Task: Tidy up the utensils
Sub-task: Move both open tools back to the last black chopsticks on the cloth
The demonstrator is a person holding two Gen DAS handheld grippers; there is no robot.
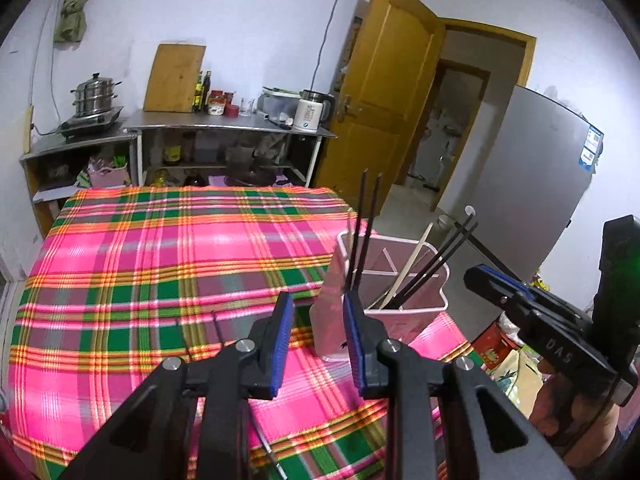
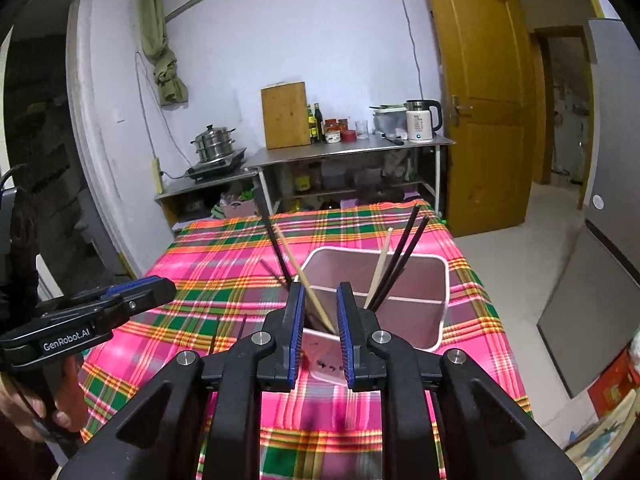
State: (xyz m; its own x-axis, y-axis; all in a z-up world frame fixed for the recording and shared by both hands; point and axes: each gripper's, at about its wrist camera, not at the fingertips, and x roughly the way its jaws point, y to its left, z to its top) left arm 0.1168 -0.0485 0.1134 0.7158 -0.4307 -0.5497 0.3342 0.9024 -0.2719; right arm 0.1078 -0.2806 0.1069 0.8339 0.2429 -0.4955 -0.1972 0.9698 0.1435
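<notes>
- Left gripper (image 1: 316, 312): jaws part-open, apparently empty.
- Right gripper (image 2: 318, 308): jaws part-open around a pale wooden chopstick (image 2: 310, 284) (grip unclear).
- The chopstick looks light, stiff, slippery; pinch mid-shaft.
- White plastic divided holder (image 2: 436, 308) stands near the counter's right edge.

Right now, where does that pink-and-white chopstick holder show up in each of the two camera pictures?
Left wrist view: the chopstick holder stands right of centre, at the plaid tablecloth's right edge.
Right wrist view: the holder sits at centre, just beyond the fingertips.
Shared landmark: the white kettle on the steel counter.
</notes>
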